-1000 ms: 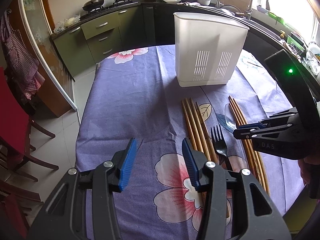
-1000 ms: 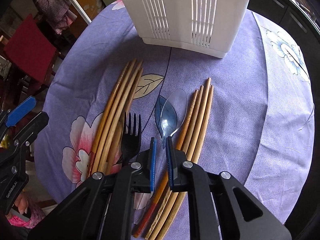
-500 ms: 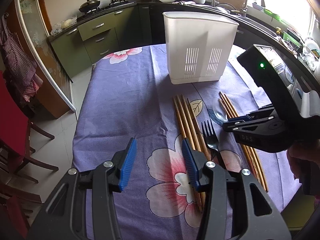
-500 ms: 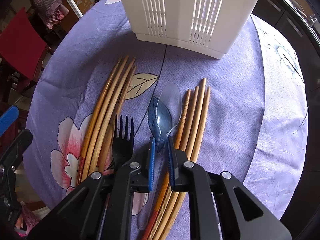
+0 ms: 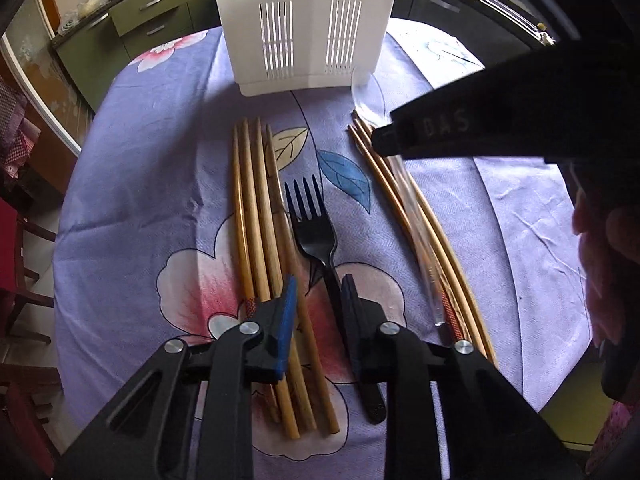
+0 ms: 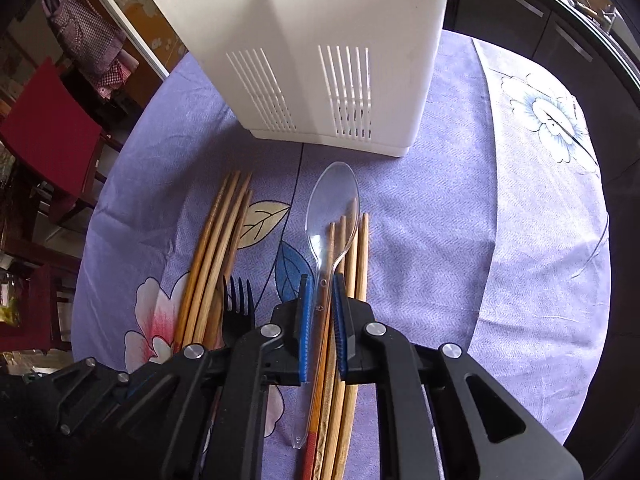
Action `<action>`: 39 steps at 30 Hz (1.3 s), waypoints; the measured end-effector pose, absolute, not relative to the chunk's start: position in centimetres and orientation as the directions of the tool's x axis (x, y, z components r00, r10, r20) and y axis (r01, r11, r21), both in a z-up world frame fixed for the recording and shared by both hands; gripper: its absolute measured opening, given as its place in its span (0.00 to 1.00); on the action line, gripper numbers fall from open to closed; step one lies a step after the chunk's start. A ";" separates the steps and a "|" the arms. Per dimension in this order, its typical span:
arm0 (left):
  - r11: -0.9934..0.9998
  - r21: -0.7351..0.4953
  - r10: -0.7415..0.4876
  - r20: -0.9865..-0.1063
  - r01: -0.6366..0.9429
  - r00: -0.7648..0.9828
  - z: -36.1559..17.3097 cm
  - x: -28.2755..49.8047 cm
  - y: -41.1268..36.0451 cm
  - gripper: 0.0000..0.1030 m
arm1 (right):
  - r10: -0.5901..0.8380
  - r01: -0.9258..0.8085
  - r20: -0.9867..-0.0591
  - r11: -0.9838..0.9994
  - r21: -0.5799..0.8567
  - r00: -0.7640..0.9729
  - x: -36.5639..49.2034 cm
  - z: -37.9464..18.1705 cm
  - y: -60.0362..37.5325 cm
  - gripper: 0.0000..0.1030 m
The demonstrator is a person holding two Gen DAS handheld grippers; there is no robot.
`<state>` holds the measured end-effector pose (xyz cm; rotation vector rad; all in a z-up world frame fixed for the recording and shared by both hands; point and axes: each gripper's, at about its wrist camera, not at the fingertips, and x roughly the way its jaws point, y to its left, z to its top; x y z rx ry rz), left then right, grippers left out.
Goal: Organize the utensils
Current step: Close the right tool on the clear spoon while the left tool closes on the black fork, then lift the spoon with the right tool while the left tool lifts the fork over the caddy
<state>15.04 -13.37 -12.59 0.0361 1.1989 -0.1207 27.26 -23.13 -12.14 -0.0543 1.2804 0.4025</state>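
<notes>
A white slotted utensil holder stands at the far side of the purple floral tablecloth; it also shows in the right wrist view. My left gripper is open, its blue pads either side of the handle of a black plastic fork that lies on the cloth. Wooden chopsticks lie left of the fork, more chopsticks lie to its right. My right gripper is shut on a clear plastic spoon, held by its handle above the right chopsticks, bowl pointing at the holder.
The table's edge curves round on the left and right. A red chair stands beyond the left edge. Kitchen cabinets and a dark counter lie behind the table.
My right gripper has lifted the clear spoon off the cloth and carried it toward the holder. My left gripper has moved forward and right, down over the fork's handle, its jaws narrower.
</notes>
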 end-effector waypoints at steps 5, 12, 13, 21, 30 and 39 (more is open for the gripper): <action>0.995 -0.042 -0.071 -0.937 0.091 0.342 -13.2 15.3 -13.7 0.19 | 0.279 -0.326 -0.931 0.925 0.195 0.236 27.0 -11.5 -23.9 0.10; 0.995 -0.038 -0.066 -0.944 0.091 0.323 -13.5 15.5 -14.7 0.12 | 0.285 -0.323 -0.926 0.925 0.199 0.247 26.8 -10.8 -24.6 0.08; 0.995 -0.037 -0.063 -0.946 0.088 0.319 -13.5 15.5 -14.8 0.12 | 0.285 -0.324 -0.926 0.925 0.198 0.247 26.9 -10.8 -24.6 0.08; 0.996 -0.033 -0.057 -0.949 0.082 0.311 -14.1 16.1 -14.6 0.11 | 0.307 -0.351 -0.930 0.909 0.224 0.203 27.0 -11.1 -23.9 0.08; 0.996 -0.058 -0.079 -0.936 0.071 0.344 -14.0 16.1 -13.0 0.09 | 0.274 -0.375 -0.948 0.906 0.198 0.161 27.3 -12.6 -23.0 0.13; 0.993 -0.077 -0.106 -0.911 0.088 0.398 -12.1 15.5 -12.3 0.09 | 0.216 -0.387 -0.965 0.911 0.143 0.150 27.7 -13.6 -21.7 0.15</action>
